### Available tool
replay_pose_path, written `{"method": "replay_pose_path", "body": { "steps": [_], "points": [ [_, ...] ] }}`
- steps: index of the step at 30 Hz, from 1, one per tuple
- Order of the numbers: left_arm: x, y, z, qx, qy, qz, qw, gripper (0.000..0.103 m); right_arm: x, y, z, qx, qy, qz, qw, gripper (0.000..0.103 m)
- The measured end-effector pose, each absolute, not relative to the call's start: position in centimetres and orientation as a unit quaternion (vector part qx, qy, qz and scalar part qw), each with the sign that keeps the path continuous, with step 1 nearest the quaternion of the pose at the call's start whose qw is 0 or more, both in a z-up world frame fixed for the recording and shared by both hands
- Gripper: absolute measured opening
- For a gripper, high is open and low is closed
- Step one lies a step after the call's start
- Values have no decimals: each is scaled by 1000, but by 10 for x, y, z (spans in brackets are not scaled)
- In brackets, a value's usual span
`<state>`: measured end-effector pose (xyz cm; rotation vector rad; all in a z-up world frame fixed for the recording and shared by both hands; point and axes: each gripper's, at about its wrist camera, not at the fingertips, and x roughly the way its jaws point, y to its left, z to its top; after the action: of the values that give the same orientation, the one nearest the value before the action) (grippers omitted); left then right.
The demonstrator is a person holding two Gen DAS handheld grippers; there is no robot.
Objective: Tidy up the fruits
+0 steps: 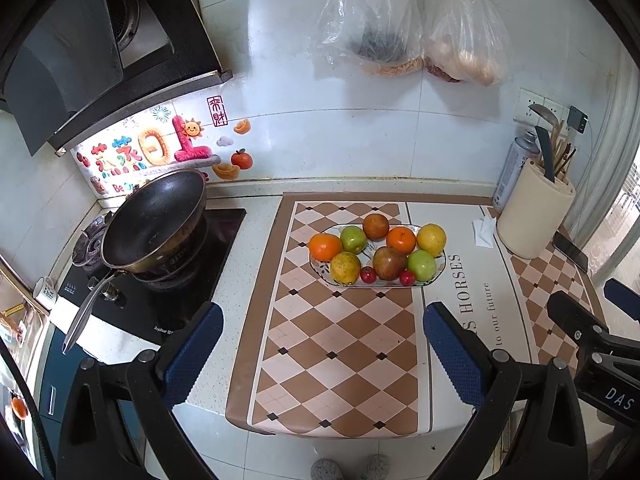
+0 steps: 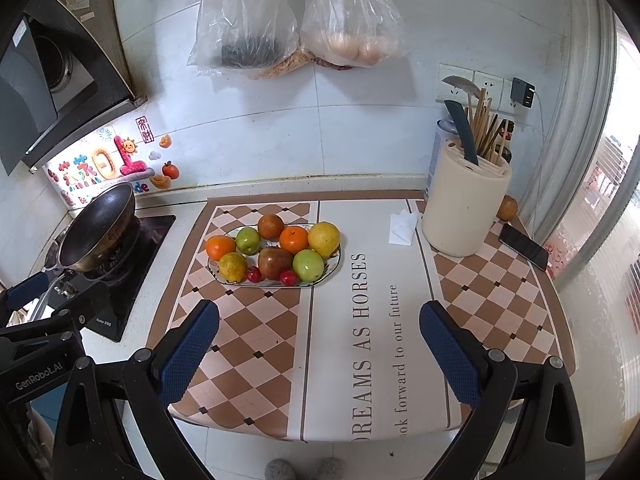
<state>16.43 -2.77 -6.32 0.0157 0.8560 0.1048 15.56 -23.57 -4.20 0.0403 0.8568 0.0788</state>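
— Nine fruits on the plate (image 1: 320, 270), as far as I can count, plus one stray orange (image 2: 508, 208) tucked behind the knife block (image 2: 466, 208). Is anything in hand?

— No. The left gripper (image 1: 320, 344) hangs back over the near end of the mat (image 1: 336, 360), jaws spread wide, nothing between them. The right gripper (image 2: 320, 340) does the same over the lettered strip, equally wide and empty. Both are well short of the plate.

— So which step is this?

— Either the start or the finish, I'd say. The plate already looks tidy: two oranges (image 1: 325, 246), two green fruits (image 1: 353, 239), two yellow ones (image 1: 431, 239), two brownish-red ones (image 1: 389, 263) and two small red ones (image 1: 368, 275) at the front edge. That makes ten, so I miscounted.

— And the next move?

— If anything is left, it's the stray. My guess is the right gripper would go for it, since it lies on that side, past the phone (image 2: 523, 246). It would have to reach round the block, close gently on the round skin so it doesn't roll, then find a gap on a crowded plate.

— Risk?

— Knocking a neighbour off the rim.
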Motion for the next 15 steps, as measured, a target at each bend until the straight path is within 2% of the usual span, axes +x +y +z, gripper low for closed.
{"method": "replay_pose_path", "body": {
  "steps": [15],
  "points": [
    [165, -26, -59, 7, 406, 50, 913, 103, 157, -235, -40, 19, 414, 38, 909, 102]
  ]
}}
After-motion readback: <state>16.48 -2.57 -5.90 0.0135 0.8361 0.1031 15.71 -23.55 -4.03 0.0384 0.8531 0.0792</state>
